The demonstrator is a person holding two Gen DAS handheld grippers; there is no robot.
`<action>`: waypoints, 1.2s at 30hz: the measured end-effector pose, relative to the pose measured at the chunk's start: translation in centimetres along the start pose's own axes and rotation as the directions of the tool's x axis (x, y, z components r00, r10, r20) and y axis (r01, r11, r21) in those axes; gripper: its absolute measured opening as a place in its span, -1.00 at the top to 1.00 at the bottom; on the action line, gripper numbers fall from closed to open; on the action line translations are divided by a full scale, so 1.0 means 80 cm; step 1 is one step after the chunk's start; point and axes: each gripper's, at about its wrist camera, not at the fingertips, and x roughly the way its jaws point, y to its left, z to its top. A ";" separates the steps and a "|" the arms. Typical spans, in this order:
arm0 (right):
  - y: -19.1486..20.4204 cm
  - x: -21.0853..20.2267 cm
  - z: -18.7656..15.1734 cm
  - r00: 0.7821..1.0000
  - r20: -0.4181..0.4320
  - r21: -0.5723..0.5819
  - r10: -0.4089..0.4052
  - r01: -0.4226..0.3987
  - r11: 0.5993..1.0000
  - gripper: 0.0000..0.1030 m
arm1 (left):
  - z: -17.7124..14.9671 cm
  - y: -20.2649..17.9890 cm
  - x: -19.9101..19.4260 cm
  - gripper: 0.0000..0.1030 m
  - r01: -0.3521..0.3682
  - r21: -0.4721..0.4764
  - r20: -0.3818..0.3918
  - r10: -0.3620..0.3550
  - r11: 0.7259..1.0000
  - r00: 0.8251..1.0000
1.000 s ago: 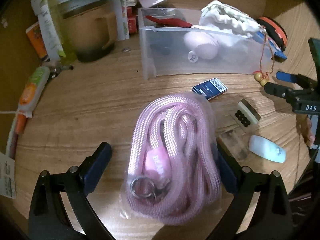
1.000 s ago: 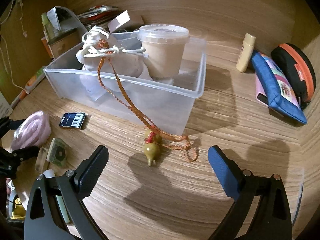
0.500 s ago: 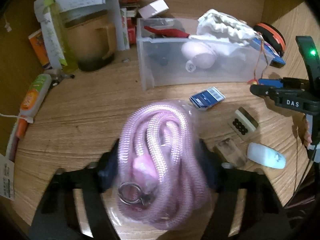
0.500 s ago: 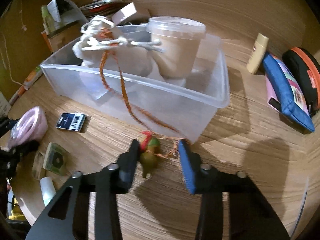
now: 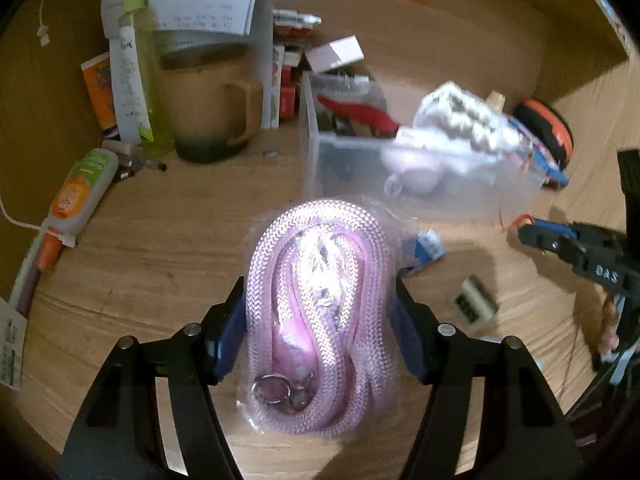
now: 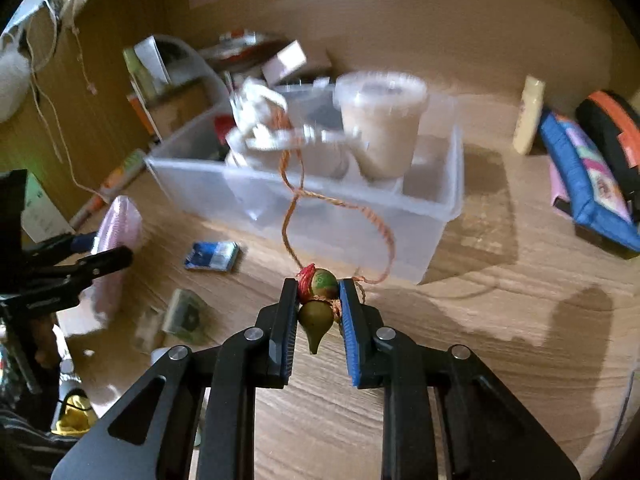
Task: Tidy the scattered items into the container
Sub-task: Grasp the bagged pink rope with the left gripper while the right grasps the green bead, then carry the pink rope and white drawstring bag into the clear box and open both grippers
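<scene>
My left fingers (image 5: pixel 240 320) press on both flanks of the bagged rope (image 5: pixel 320 304), a pink coil sealed in a thin clear bag with a metal ring at its near end. It looks light and soft, so it squashes under the pads and the film is slick; I judge the safest hold is across the thick middle of the coil, as now, not on the loose plastic edge, which would slide or tear. It sits clear of the surface (image 5: pixel 160 240), just short of the box (image 5: pixel 320 152).

My right fingers (image 6: pixel 352 320) are nearly closed on the beads (image 6: pixel 318 300), a round painted one above a green gourd-shaped one. These are hard, small and smooth, likely to pop out of a pinch, so the grip belongs on their widest part with the knot between the pads. Their orange cord (image 6: pixel 292 200) runs up over the box wall (image 6: pixel 320 208) to the white pouch (image 6: pixel 260 128) inside, beside a lidded cup (image 6: pixel 380 128). The cord is limp and may snag on the rim, so I would lift the beads high before bringing them over.

A blue card (image 6: pixel 212 256) and a small block (image 6: pixel 186 312) lie on the surface near the box.
</scene>
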 end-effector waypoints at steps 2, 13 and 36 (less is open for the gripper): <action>0.007 -0.023 -0.003 0.999 0.036 -0.002 -0.008 0.008 1.000 0.64 | 0.007 -0.001 -0.003 -0.27 0.006 -0.010 0.023 -0.006 1.000 1.000; 0.022 -0.058 0.022 0.988 0.155 -0.003 -0.025 0.026 1.000 0.64 | 0.039 -0.011 -0.018 -0.26 0.034 -0.038 0.102 -0.030 0.999 0.994; -0.013 -0.050 0.075 0.969 0.237 0.028 -0.066 0.061 0.998 0.64 | 0.135 -0.036 -0.050 -0.24 0.065 0.025 0.242 -0.069 0.998 0.968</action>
